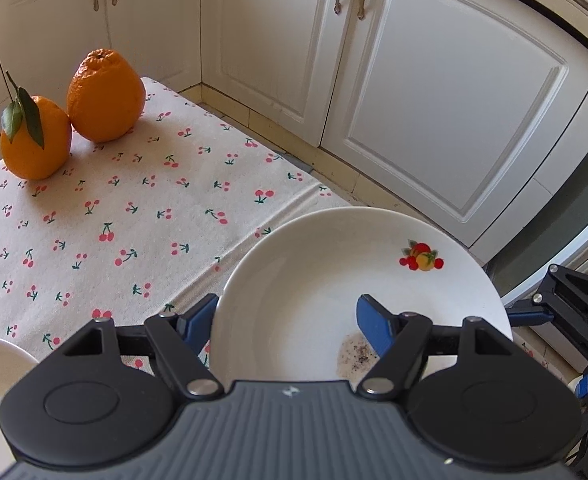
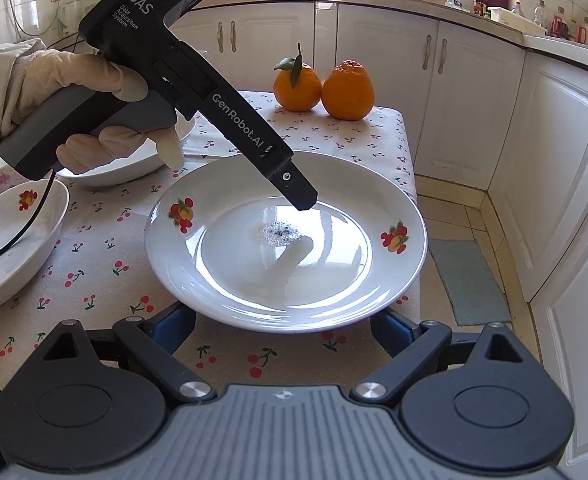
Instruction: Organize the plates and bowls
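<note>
Over the plate (image 2: pixel 285 240), both tools spread wide — rim between right tool's (image 2: pixel 281 326) fingers.

Left gripper (image 1: pixel 287 320) angled down over the plate (image 1: pixel 334 280), blue fingers (image 1: pixel 374 326) spread across its near rim. Right gripper (image 2: pixel 281 326) gaped wide below the plate. Gloved left hand (image 2: pixel 89 108) gripped the handle.

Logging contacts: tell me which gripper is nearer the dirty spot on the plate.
Left. The left gripper hovers above the dirty spot; the right gripper sits at the near rim of the plate.
</note>
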Tool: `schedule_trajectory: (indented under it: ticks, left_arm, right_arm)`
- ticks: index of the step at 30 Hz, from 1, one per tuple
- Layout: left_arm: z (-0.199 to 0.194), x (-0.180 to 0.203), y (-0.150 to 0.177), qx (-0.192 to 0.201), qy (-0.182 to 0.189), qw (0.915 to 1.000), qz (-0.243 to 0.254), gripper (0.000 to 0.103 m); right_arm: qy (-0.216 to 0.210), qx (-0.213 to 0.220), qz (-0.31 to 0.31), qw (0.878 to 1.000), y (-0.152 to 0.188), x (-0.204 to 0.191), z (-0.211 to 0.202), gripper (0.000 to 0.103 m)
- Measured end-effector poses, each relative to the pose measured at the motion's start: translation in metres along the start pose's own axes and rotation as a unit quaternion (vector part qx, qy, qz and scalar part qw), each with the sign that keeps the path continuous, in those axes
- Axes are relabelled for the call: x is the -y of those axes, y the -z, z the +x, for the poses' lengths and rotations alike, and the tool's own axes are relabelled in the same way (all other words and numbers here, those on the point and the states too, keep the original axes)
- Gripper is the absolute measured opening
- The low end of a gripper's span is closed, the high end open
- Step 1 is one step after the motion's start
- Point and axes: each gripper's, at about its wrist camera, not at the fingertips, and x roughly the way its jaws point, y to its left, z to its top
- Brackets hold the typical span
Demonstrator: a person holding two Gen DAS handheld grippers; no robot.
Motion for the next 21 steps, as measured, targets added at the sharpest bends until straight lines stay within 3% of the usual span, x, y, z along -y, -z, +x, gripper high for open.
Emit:
schedule_trajectory:
  ticks: [3, 9, 16, 21]
  left_arm:
    - [-0.005, 0.001, 0.002, 0.002, -0.001, 1.0, -0.003, 0.08]
    - [-0.038, 0.004, 0.012, 0.027, -0.021, 0.9993, -0.012, 0.082]
    - [-0.102, 0.025, 0.033, 0.077, -0.051, 0.9957, -0.013, 0.088]
    - [-0.152, 0.049, 0.066, 0.125, -0.094, 0.9877, 0.004, 0.091]
  right_arm:
    - [0.004, 0.001, 0.001, 1.0, 0.0, -0.002, -0.003, 0.102]
    - [0.0, 0.014, 0.009, 1.0, 0.002, -0.007, -0.021, 0.103]
    - [-0.005, 0.04, 0.006, 0.999, 0.005, -0.033, -0.051, 0.103]
    - [-0.017, 0.064, 0.014, 0.998, 0.005, -0.054, -0.069, 0.103]
